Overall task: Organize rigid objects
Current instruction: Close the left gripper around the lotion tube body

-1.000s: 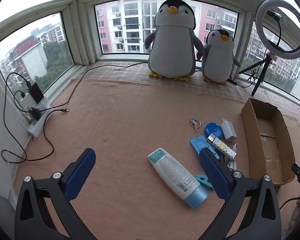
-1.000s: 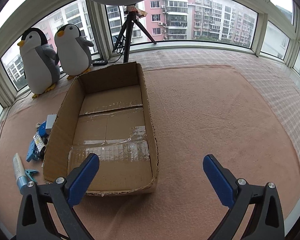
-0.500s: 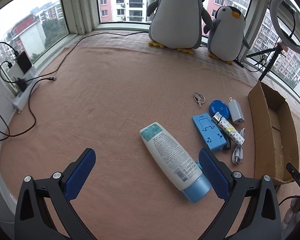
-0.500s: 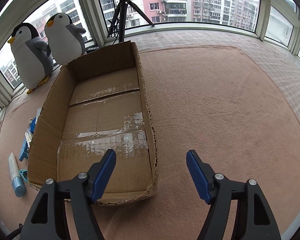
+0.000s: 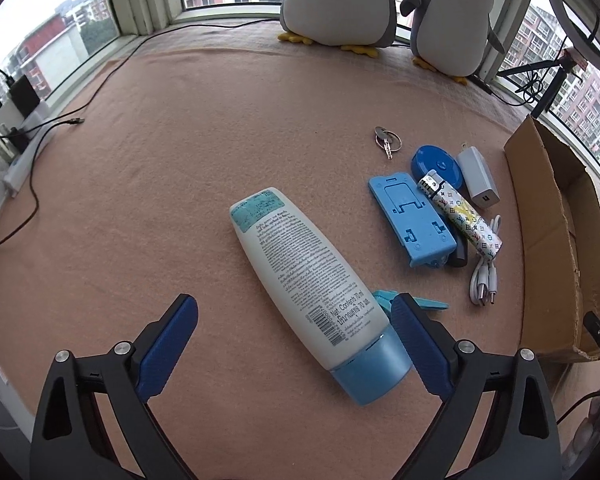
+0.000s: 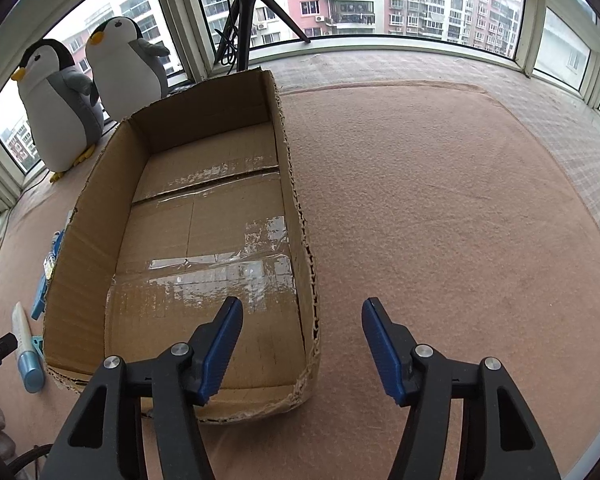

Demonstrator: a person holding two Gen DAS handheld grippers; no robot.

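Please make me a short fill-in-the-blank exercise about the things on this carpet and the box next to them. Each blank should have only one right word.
1. The white bottle that lies on the carpet has a ____ cap.
2. The cardboard box is ____ inside.
3. By the window stand ____ plush penguins.

Missing words: blue; empty; two

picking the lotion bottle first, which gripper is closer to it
Left. The left gripper hangs right over the lotion bottle, jaws closing, one finger beside its blue cap. The right gripper straddles the cardboard box wall, with the bottle beyond the box.
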